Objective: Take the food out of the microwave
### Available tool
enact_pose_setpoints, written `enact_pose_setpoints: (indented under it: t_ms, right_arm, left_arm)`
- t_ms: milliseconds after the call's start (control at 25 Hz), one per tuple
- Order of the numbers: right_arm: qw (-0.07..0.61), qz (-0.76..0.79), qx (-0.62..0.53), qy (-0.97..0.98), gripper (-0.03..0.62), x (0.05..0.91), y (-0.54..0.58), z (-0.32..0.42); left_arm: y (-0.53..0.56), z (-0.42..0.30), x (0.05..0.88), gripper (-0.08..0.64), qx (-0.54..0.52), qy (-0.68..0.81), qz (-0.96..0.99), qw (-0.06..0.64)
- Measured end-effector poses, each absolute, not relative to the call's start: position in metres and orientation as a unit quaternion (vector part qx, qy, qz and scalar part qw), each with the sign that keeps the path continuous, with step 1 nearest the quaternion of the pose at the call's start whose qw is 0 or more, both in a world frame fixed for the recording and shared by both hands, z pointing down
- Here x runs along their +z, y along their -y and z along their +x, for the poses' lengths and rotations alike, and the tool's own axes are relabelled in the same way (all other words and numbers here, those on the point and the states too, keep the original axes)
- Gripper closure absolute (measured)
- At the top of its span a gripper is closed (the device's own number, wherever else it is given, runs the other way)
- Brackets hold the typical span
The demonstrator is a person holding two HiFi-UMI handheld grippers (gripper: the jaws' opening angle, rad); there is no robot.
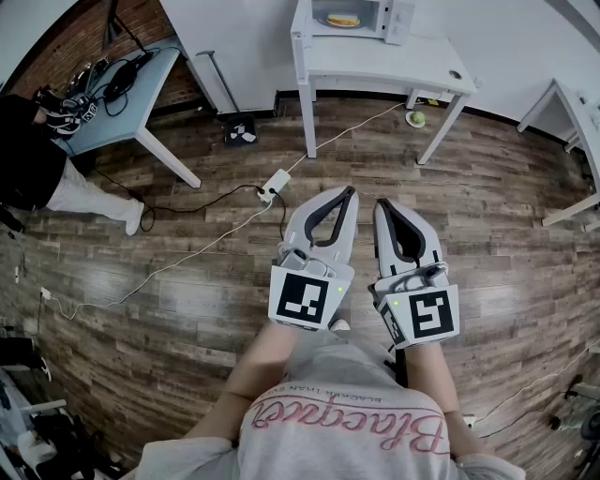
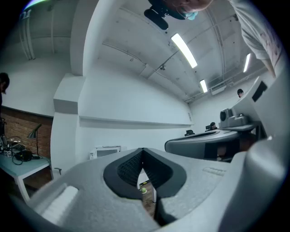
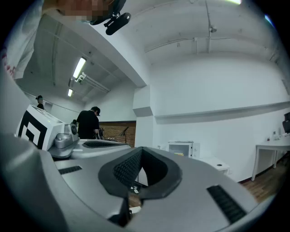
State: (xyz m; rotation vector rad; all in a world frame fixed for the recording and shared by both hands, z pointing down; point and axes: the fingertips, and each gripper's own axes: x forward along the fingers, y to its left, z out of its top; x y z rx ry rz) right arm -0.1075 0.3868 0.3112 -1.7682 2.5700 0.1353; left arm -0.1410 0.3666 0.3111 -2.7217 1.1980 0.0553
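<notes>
A white microwave [image 1: 361, 19] stands with its door open on a white table [image 1: 384, 67] far ahead across the room. Inside it lies a plate with yellow food [image 1: 343, 20]. The left gripper view shows the microwave [image 2: 106, 152] small and distant, and so does the right gripper view, with the microwave [image 3: 181, 148] beside the wall. My left gripper [image 1: 351, 191] and right gripper [image 1: 382, 202] are side by side in front of my body, over the wooden floor, well short of the table. Both are shut with nothing between the jaws, as the left gripper [image 2: 143, 149] and right gripper [image 3: 141, 148] show close up.
A pale blue table [image 1: 122, 89] with cables and gear stands at the left, a person [image 1: 28, 150] next to it. A small fan [image 1: 240, 131], a power strip [image 1: 274, 183] with cords and a green object [image 1: 416, 119] lie on the floor. Another white table [image 1: 572, 112] is at the right.
</notes>
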Motion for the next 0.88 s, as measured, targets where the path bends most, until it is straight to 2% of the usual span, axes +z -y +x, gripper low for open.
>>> enact_pose_setpoints:
  t_ms: [480, 880]
  right_arm:
    - [0.012, -0.559, 0.069, -0.826, 0.583, 0.308, -0.412, -0.094]
    - [-0.018, -0.573, 0.086, -0.815, 0.583, 0.311, -0.349, -0.069]
  left_arm:
    - [-0.388, -0.118, 0.302, 0.557, 0.022, -0.404, -0.909, 0.099]
    - [-0.319, -0.089, 0.302, 0.557, 0.032, -0.393, -0.915, 0.09]
